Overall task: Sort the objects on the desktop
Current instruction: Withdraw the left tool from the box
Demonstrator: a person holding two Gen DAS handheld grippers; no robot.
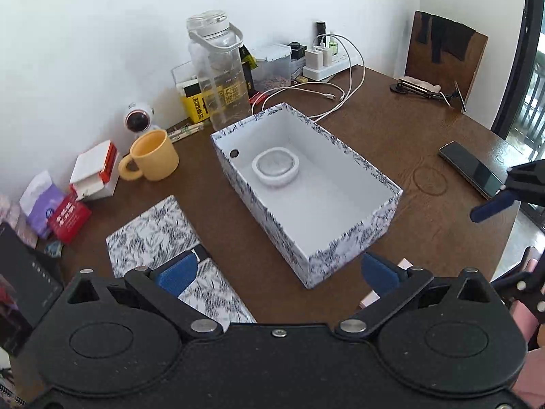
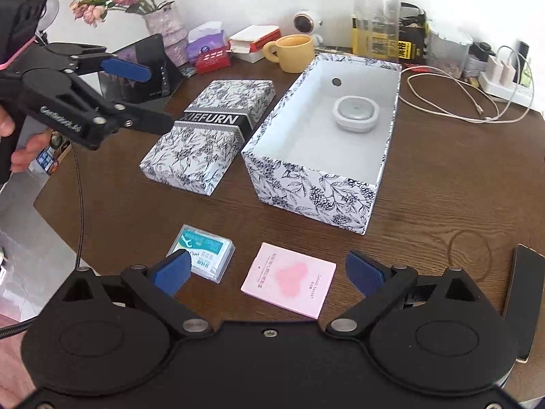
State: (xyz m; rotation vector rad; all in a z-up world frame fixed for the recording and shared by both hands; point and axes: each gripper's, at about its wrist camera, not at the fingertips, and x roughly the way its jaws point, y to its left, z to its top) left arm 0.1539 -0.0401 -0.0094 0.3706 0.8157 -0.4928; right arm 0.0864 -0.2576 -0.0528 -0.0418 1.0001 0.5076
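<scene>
An open floral storage box (image 1: 344,255) (image 2: 313,194) stands mid-table with a white round container (image 1: 276,168) (image 2: 356,114) inside it. Its floral lid (image 1: 160,235) (image 2: 207,136) lies flat to the left. My left gripper (image 1: 277,272) (image 2: 160,100) hovers open and empty above the lid and the box's near-left side. My right gripper (image 2: 269,272) is open and empty just above a pink card (image 2: 289,279), with a small clear floss box (image 2: 207,252) by its left finger. In the left wrist view, one blue pad (image 1: 490,206) of the right gripper shows at the right edge.
A yellow mug (image 1: 153,160) (image 2: 293,52), a clear water jug (image 1: 221,71), packets, a tissue pack and a small white camera line the back wall. White charger cables (image 2: 470,99) trail behind the box. A dark phone (image 1: 473,167) (image 2: 524,293) lies near the right table edge.
</scene>
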